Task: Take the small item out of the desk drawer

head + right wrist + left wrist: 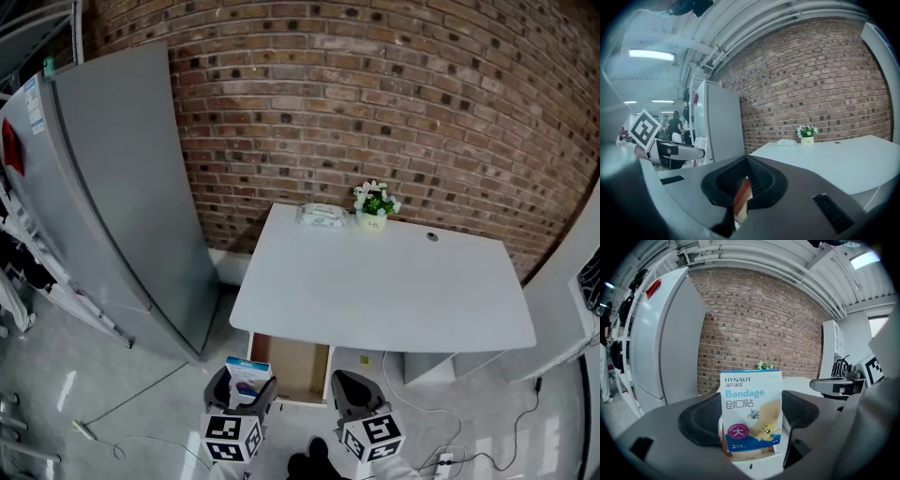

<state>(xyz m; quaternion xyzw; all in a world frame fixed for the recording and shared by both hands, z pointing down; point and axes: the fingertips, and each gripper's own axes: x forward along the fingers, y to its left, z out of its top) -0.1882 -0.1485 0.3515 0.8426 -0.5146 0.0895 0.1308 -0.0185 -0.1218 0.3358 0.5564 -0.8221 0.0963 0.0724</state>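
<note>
Ribbed black pads (699,422) of left tongs (750,423) on flat rectangular bandage box (751,397)

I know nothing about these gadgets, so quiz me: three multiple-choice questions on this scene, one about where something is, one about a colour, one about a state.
1. Where does the flower pot stand?
A. At the back edge of the desk, by the brick wall
B. Inside the drawer
C. On the floor

2. What colour is the desk top?
A. Black
B. White
C. Green

3. What is the left gripper doing?
A. Hanging open and empty
B. Gripping the flower pot
C. Holding a bandage box between its fingers

Answers:
1 A: the head view shows the pot at the far edge, beside the bricks.
2 B: the top is plain white.
3 C: the left gripper view shows the box upright between both fingers.
</note>
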